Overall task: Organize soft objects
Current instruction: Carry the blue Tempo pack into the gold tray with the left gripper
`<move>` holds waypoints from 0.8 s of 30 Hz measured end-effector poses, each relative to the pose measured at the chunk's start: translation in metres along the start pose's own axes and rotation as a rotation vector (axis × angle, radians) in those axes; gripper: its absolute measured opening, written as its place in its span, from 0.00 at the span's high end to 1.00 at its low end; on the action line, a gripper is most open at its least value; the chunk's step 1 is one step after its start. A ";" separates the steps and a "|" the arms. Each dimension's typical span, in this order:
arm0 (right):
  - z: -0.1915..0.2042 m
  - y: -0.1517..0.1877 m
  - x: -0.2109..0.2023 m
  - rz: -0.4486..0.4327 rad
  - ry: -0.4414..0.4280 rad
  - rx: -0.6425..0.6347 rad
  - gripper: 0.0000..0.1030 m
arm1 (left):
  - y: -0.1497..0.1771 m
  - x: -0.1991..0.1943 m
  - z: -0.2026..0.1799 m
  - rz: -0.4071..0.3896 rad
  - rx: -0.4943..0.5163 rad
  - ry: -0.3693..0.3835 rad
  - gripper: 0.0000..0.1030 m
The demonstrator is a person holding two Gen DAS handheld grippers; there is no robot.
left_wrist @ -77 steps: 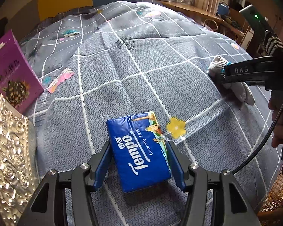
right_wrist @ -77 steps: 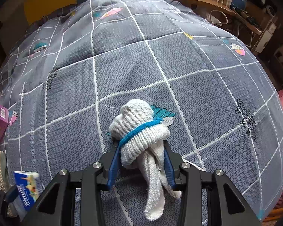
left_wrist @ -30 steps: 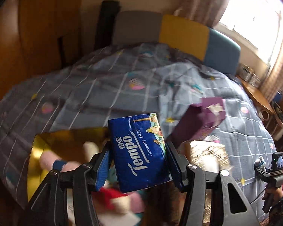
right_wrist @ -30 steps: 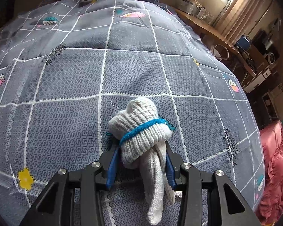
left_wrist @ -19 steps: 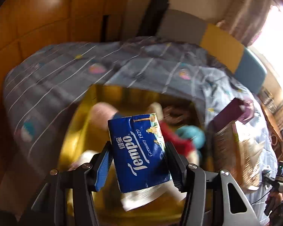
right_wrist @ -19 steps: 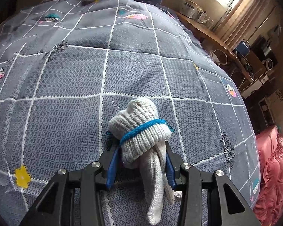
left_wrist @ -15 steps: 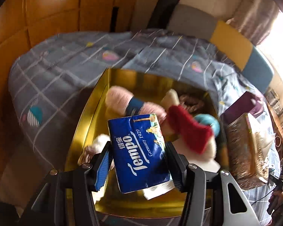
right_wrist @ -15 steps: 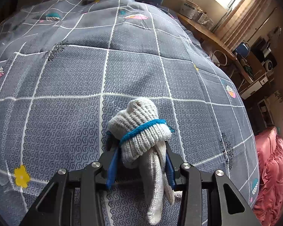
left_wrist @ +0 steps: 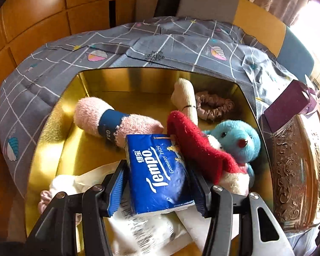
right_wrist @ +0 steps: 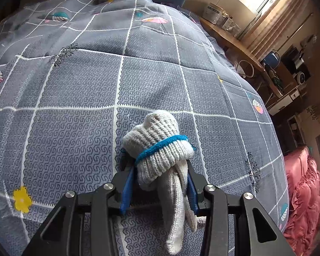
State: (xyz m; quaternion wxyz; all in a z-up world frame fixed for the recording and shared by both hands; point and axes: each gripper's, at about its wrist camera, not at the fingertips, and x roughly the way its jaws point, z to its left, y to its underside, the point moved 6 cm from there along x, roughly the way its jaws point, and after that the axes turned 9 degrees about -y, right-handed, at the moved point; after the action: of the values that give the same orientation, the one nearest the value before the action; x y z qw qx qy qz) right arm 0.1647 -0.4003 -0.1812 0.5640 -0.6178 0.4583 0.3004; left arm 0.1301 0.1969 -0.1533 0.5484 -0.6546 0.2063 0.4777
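My left gripper (left_wrist: 157, 183) is shut on a blue Tempo tissue pack (left_wrist: 157, 170) and holds it low over the open gold tin box (left_wrist: 53, 132). Inside the box lie a pink fuzzy sock (left_wrist: 108, 119), a cream sock (left_wrist: 185, 98), a pink scrunchie (left_wrist: 215, 106), a red-and-white sock (left_wrist: 202, 149), a blue plush toy (left_wrist: 236, 140) and white wrapped packs (left_wrist: 147, 230). In the right wrist view my right gripper (right_wrist: 157, 183) is shut on a rolled grey knitted glove (right_wrist: 160, 149) with a blue band, just above the grey checked bedspread (right_wrist: 74, 106).
The box's embossed gold lid (left_wrist: 296, 175) lies to its right, with a purple carton (left_wrist: 288, 106) behind it. Wooden wall panels (left_wrist: 32, 21) rise beyond the bed. A wooden desk (right_wrist: 234, 40) with clutter and a pink quilt (right_wrist: 303, 192) flank the bed's right side.
The left gripper swung with the tissue pack from over the bedspread to above the gold box and sank toward its contents. The right gripper and its glove stayed nearly still.
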 end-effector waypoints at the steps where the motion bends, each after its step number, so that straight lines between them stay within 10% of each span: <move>1: 0.000 0.000 0.000 0.000 0.000 -0.001 0.58 | 0.000 -0.001 0.001 -0.007 -0.001 -0.009 0.46; 24: 0.005 0.001 -0.003 -0.005 0.021 -0.020 0.59 | 0.026 -0.042 0.004 -0.088 0.042 -0.054 0.45</move>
State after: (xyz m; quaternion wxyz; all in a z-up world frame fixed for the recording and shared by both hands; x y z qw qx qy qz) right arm 0.1635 -0.3947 -0.1798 0.5537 -0.6275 0.4598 0.2972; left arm 0.0886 0.1814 -0.1310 0.5878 -0.6384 0.1721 0.4662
